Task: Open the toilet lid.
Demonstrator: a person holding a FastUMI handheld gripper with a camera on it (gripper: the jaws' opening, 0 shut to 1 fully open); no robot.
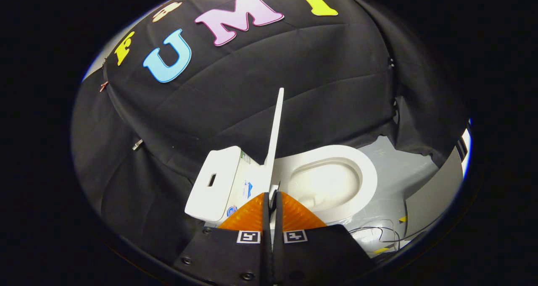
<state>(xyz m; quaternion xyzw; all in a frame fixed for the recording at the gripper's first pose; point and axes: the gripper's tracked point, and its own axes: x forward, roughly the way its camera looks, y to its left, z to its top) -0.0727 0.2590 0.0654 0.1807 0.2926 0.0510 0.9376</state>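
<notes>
With the jaws of the gripper (pixel 273 198) nearly closed and seeming to pinch the edge of the raised toilet lid (pixel 275 126), which stands upright between the tank (pixel 216 183) and the open bowl (pixel 332 181), best to push gently back toward the tank, then release without letting fall.

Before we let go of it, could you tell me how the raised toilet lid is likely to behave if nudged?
The lid looks like a thin, stiff panel, seen edge-on, so it probably won't flex. It stands about upright over the bowl, hinged beside the tank, so a nudge could swing it either way. Its glossy surface may be slippery. The gripper has its jaws nearly closed at the lid's lower edge.
</notes>
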